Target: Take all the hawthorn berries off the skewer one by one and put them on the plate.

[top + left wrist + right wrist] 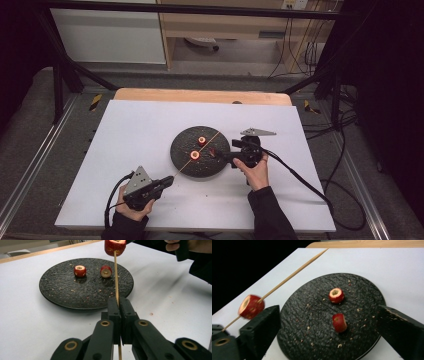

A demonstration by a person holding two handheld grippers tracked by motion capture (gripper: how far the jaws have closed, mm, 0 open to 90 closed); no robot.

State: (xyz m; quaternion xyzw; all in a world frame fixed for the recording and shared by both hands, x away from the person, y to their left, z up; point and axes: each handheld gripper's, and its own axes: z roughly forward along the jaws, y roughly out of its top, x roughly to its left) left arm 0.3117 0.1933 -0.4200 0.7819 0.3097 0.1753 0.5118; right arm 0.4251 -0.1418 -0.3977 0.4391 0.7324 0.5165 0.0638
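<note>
we hold the skewer (116, 275) in the left gripper (161, 184), jaws pinched tight on the stick near its lower end, so it slants up across the black plate (62, 297). one red fruit piece (115, 247) is already threaded on it, hanging over the plate. in the high view this threaded piece (195, 155) sits about halfway along the stick.

the right gripper (220, 156) hovers over the right side of the plate with its jaws spread wide and nothing between them. two loose pieces lie on the plate: an upright one (336, 295) showing its cored hole, and one tipped on its side (339, 322) nearer our jaws. from above we can only make out one of them clearly (202, 141); the other seems tucked by the right gripper, though the picture is too coarse to be sure.

the step in hand looks like fetching the next piece for the stick. to do it well, we would bring the open jaws down around the nearer, tipped piece and close on its red sides, leaving the cored hole free. squeeze gently: the flesh looks soft and crumbs already litter the plate. the left hand should keep the skewer steady and its far tip (325, 250) clear, so hole meets point squarely.
</note>
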